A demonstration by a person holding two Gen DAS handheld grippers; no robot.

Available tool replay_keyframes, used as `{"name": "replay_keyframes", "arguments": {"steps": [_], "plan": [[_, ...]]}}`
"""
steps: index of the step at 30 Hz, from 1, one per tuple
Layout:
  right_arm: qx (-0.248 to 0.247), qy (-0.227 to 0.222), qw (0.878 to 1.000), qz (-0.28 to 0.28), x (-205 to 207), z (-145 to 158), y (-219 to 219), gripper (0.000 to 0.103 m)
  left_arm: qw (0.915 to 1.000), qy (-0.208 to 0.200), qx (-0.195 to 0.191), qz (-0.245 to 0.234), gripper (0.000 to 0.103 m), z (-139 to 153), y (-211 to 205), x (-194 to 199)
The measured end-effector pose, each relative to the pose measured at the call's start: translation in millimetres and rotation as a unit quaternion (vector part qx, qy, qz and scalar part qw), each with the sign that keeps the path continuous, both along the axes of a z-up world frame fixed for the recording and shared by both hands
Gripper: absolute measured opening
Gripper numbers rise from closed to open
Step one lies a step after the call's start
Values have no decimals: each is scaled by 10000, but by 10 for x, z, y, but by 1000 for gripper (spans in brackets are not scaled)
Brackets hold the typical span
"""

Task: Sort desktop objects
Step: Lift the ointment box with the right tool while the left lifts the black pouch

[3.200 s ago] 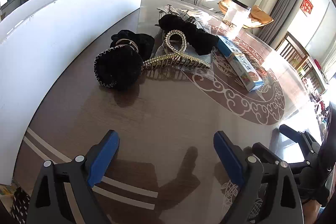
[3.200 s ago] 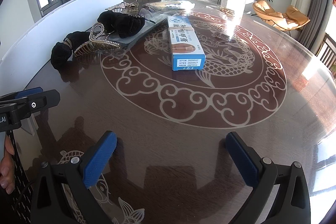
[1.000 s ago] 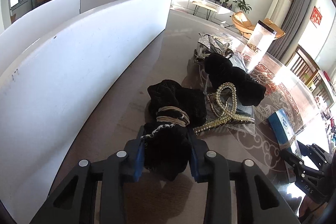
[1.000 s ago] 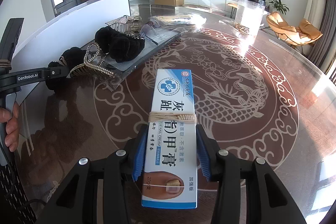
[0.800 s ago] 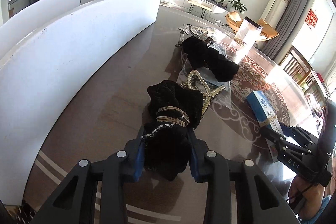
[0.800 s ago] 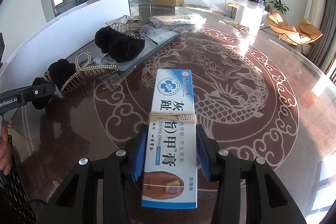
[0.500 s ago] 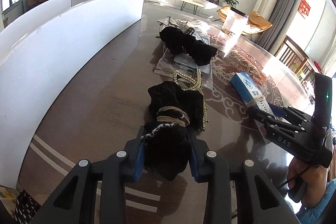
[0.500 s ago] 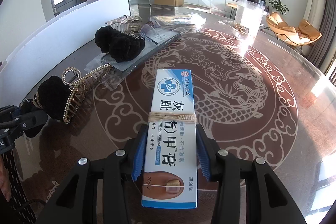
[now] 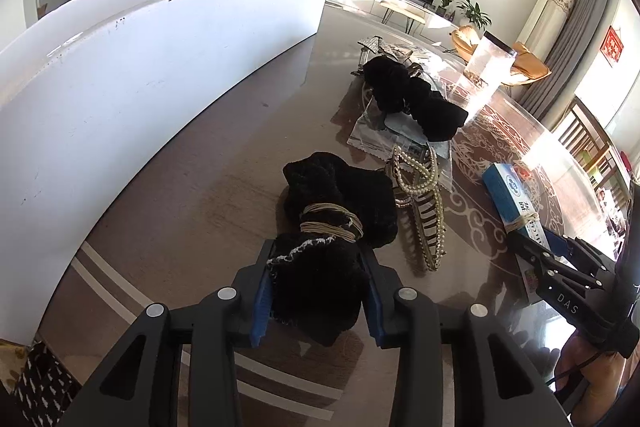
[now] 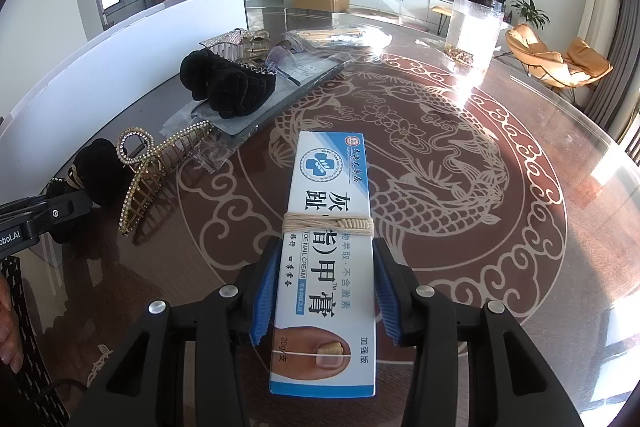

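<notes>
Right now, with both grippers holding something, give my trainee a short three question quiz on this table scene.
1. True or false: the right gripper is shut on the cream box.
2. What does the left gripper hold? A) the gold hair claw B) the black scrunchie C) the clear container
3. Fill in: the gold hair claw lies on the table just to the ____ of the black scrunchie in the left wrist view.

Key: 1 true; 2 B; 3 right.
</notes>
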State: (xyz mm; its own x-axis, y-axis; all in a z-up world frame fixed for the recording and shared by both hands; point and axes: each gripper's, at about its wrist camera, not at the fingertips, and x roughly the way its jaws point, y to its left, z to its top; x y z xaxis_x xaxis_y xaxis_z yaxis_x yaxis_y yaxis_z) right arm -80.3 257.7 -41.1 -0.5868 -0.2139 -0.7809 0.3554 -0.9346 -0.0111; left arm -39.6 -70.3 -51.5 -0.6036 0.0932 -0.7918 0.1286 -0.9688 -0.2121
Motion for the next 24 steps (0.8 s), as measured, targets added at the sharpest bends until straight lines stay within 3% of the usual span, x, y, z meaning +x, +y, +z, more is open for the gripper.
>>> {"name": "replay_keyframes", "arguments": {"steps": [8, 21, 24], "plan": [[16, 0, 10000, -39, -7, -4, 11, 49, 9998, -19, -124, 134, 56, -1, -19, 0], [-25, -53, 10000, -75, -31, -20, 41, 63, 9998, -23, -110, 135, 57, -1, -30, 5], [-23, -61, 10000, -50, -22, -20, 22, 66, 9998, -17, 99, 159, 58, 8, -92, 20]]}}
